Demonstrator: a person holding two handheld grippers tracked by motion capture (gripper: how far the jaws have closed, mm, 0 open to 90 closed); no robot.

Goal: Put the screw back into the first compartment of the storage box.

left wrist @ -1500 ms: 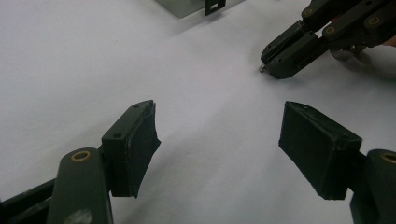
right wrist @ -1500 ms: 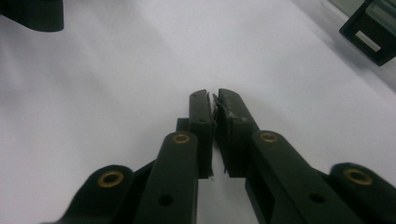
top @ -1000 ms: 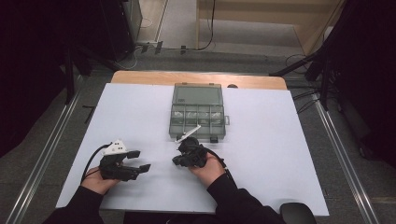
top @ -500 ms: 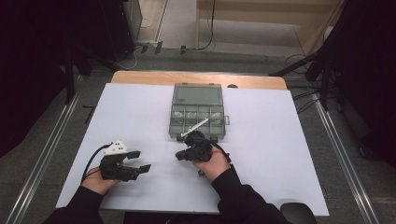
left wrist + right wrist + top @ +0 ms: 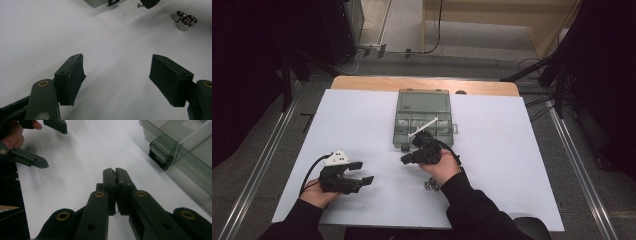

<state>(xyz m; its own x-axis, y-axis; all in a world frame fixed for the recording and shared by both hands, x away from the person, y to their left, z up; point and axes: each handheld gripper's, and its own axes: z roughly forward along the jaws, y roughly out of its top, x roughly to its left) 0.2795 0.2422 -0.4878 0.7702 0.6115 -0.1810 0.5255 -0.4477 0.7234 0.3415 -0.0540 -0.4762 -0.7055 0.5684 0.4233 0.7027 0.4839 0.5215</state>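
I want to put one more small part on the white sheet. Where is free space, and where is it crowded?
The white sheet is bare right of the compartment box, and also left of the box, above the left gripper. It is crowded in front of the box, where the right gripper and the hex nuts are.

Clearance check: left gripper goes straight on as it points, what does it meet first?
Way looks free over the white sheet; farther on, likely the right gripper by the box corner, depth unclear.
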